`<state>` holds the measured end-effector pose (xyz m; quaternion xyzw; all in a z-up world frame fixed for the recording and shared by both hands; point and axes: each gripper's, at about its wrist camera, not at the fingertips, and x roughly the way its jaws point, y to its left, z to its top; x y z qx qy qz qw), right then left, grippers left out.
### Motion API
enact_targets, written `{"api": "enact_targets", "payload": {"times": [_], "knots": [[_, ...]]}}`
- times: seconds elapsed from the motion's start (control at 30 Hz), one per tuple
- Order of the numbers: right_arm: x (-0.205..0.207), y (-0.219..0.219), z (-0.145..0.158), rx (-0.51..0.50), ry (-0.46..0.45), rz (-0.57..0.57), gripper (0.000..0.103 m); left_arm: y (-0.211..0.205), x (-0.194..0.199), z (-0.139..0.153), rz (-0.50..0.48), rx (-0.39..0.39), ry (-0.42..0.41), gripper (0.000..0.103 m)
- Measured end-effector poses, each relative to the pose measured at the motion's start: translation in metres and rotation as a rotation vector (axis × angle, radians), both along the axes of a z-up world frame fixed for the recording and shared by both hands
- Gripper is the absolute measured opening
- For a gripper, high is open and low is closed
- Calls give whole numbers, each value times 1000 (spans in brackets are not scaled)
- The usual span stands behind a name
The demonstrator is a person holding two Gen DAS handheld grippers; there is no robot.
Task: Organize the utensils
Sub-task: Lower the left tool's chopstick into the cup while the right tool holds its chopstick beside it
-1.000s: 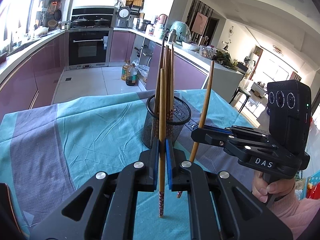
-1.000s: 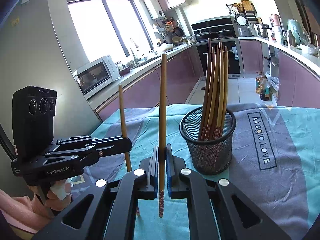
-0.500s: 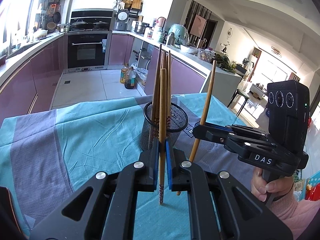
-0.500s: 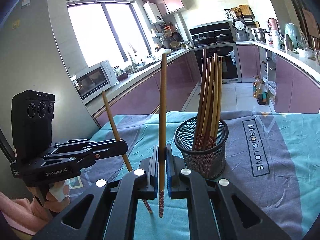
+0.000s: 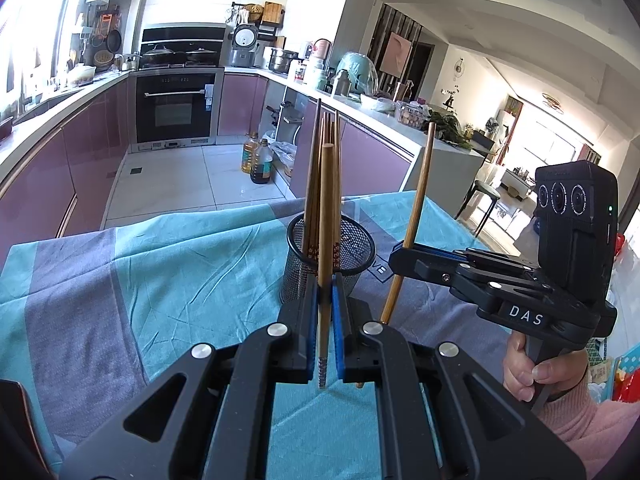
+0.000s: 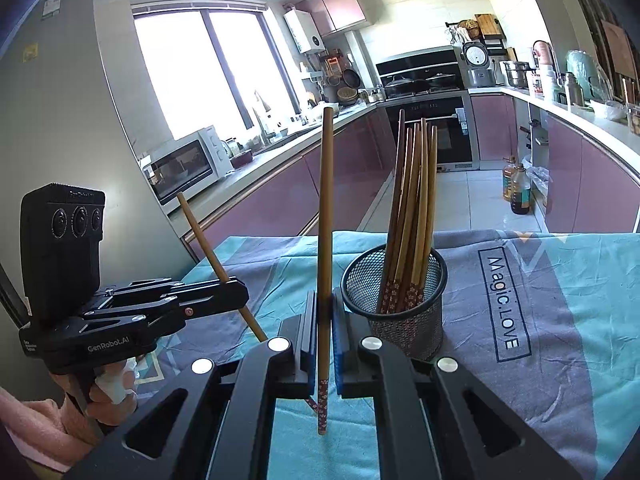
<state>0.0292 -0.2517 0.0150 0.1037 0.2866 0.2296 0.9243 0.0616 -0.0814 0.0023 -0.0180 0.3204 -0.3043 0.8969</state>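
Left wrist view shows the left gripper (image 5: 325, 332) clenched on one chopstick (image 5: 326, 240), which hides part of the mesh holder (image 5: 352, 240). The right gripper (image 6: 325, 332) grasps another chopstick (image 6: 325, 220); its patterned tip hangs free above the worktop (image 6: 560, 340).

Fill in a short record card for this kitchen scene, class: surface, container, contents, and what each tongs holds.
surface: table under a teal and grey cloth
container: black mesh holder, upright on the cloth
contents: bundle of chopsticks, patterned ends down
left tongs: shut on one chopstick, roughly upright
right tongs: shut on one chopstick, roughly upright
still to do: both held chopsticks are outside the holder
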Motion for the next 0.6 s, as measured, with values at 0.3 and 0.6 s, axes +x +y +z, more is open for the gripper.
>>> {"api": "enact_targets", "payload": {"times": [0.3,0.6], "knots": [[2,-3,4,-2,-15,-7,6,2,2,6,-4,-6,-13,7],[3,-2,7,-5,-28,-5,6,-1,2,11,-11,-4,-24,7]]}}
